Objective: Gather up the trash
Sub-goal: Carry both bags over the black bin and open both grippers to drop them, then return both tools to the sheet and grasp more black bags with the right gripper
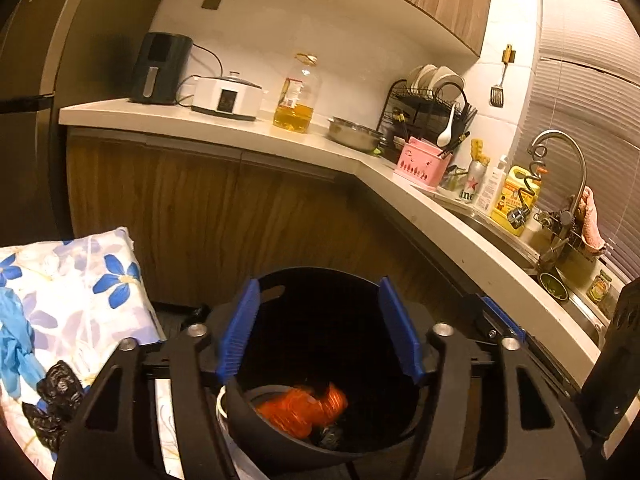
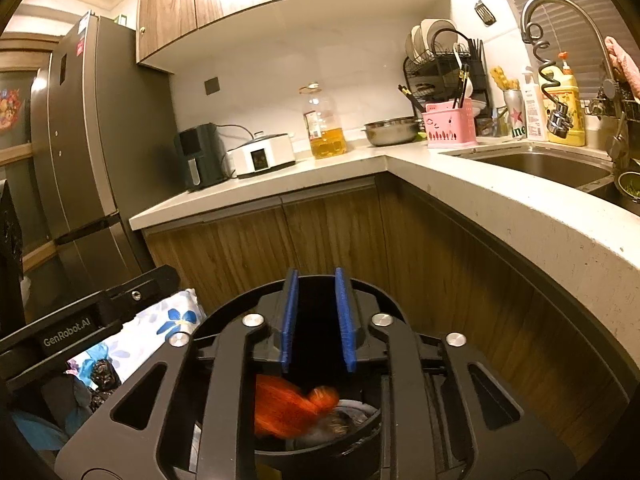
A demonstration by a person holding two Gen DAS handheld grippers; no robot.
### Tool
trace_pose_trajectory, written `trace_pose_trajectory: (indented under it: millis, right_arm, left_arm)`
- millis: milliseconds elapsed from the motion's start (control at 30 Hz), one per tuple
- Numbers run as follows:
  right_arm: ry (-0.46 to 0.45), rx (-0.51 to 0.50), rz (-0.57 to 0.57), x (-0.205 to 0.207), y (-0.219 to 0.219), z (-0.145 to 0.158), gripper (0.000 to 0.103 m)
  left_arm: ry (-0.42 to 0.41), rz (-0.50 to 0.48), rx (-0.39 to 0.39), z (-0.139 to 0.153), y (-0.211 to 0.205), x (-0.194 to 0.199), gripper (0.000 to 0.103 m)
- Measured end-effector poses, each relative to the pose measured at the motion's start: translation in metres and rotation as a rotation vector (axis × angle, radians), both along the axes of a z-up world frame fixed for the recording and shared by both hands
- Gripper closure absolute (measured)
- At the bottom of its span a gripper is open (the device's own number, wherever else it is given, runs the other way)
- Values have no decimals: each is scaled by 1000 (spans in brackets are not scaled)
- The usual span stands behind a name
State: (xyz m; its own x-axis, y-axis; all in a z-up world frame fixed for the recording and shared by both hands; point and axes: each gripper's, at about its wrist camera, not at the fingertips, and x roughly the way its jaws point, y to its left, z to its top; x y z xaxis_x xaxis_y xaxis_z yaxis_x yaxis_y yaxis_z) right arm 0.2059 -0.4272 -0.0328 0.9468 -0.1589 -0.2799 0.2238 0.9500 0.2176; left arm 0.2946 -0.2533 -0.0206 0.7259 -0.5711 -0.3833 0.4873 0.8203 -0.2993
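A round black trash bin [image 1: 280, 280] stands on the floor below both grippers. An orange plastic bag [image 1: 300, 406] lies blurred inside it, on other waste. My left gripper [image 1: 318, 292] is open and empty above the bin's mouth, its blue pads [image 1: 240, 328] wide apart. In the right wrist view the same bin [image 2: 236, 312] and orange bag [image 2: 292, 404] show. My right gripper [image 2: 318, 292] hangs over the bin with its blue pads [image 2: 290, 320] a small gap apart and nothing between them. A blue glove [image 1: 16, 344] and a crumpled black bag [image 1: 56, 400] lie on the floral cloth at left.
A floral-covered surface [image 1: 100, 280] stands left of the bin. An L-shaped counter [image 2: 400, 156] with wooden cabinets wraps behind and right, bearing an air fryer [image 2: 198, 156], cooker, oil bottle [image 2: 324, 124], steel bowl, dish rack, pink caddy and sink [image 2: 540, 164]. A fridge [image 2: 80, 140] stands at left.
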Motion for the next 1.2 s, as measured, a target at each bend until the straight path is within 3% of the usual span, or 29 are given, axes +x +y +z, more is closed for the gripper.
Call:
trace_pose_trajectory:
  millis: [133, 200, 333, 633, 900, 1200]
  right_arm:
    - [-16, -15, 5, -12, 7, 3, 57]
    - [-22, -21, 7, -18, 11, 4, 46]
    - [-14, -26, 6, -32, 22, 2, 34]
    - [-7, -54, 65, -56, 66, -5, 30]
    - [41, -54, 197, -47, 129, -24, 30]
    - [113, -62, 318, -27, 208, -52, 30]
  left_arm:
    - [-5, 51, 6, -1, 14, -10, 27]
    - [-19, 106, 26, -3, 25, -19, 18]
    - [-26, 183, 45, -5, 46, -37, 15]
    - [-48, 383, 158, -20, 109, -86, 9]
    - [-40, 558, 195, -36, 182, -129, 9]
    - [-67, 687, 195, -38, 242, -162, 9]
